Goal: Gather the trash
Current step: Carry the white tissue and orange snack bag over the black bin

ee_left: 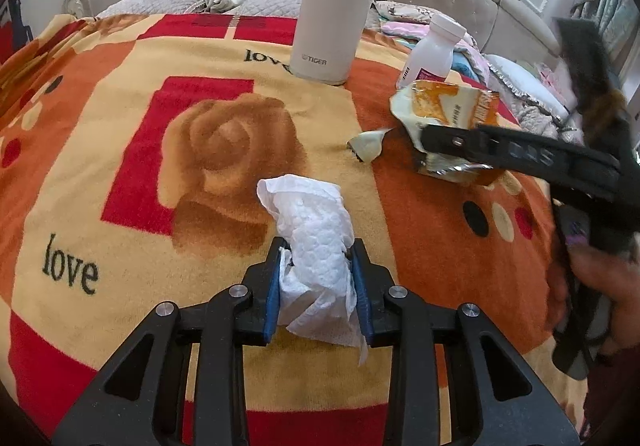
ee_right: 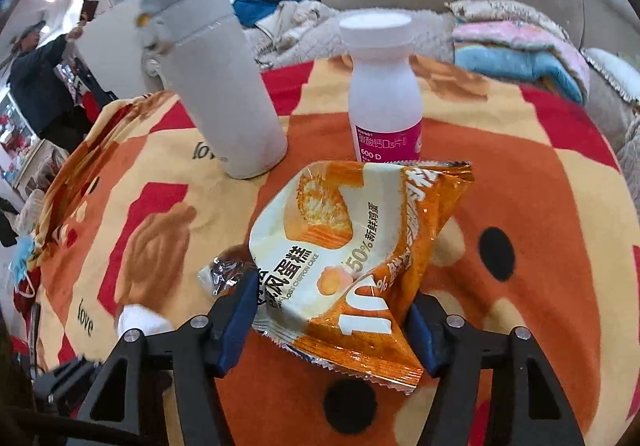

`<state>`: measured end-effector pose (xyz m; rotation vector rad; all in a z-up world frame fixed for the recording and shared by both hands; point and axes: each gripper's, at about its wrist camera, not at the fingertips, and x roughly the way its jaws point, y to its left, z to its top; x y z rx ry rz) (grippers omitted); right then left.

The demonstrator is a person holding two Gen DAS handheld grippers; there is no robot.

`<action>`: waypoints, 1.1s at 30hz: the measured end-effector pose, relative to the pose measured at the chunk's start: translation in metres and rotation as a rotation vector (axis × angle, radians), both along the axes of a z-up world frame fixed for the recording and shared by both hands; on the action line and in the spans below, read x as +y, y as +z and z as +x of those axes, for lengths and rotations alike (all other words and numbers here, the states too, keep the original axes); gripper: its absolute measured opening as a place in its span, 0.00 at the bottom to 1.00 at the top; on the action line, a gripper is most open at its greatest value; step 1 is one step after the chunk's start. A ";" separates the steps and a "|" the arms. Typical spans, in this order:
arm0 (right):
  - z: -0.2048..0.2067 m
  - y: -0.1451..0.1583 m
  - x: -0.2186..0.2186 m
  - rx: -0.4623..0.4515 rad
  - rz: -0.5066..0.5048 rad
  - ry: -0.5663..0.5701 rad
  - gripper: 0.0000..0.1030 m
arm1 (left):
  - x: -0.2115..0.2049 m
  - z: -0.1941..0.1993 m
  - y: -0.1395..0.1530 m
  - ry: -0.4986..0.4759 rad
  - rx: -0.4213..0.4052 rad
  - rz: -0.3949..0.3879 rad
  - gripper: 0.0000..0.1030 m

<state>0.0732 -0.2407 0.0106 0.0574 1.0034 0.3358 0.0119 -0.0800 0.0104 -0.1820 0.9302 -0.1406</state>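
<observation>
Between left claw point(ee_left: 318, 278) pads, crumpled tissue point(ee_left: 312, 246); right claw point(ee_right: 332, 310) astride cake wrapper point(ee_right: 352, 246).

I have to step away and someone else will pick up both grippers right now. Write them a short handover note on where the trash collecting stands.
Left gripper: shut on the crumpled white tissue, held just over the blanket.
Right gripper: jaws on either side of the orange cake wrapper and touching it; a firm grip is not yet clear.
Also on the blanket: a small torn wrapper scrap, a white flask and a white pill bottle, both upright.
Done: tissue picked up. Left: secure the wrapper, collect the scrap, bin it all. No bin is in view.
</observation>
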 end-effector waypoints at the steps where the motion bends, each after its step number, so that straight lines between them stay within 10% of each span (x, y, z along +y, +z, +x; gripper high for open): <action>1: -0.006 0.003 -0.002 -0.011 0.004 0.004 0.61 | 0.000 0.000 0.000 0.000 0.000 0.001 0.30; 33: -0.200 0.048 -0.142 -0.098 0.066 -0.151 0.61 | -0.108 -0.072 0.038 -0.211 -0.053 0.005 0.26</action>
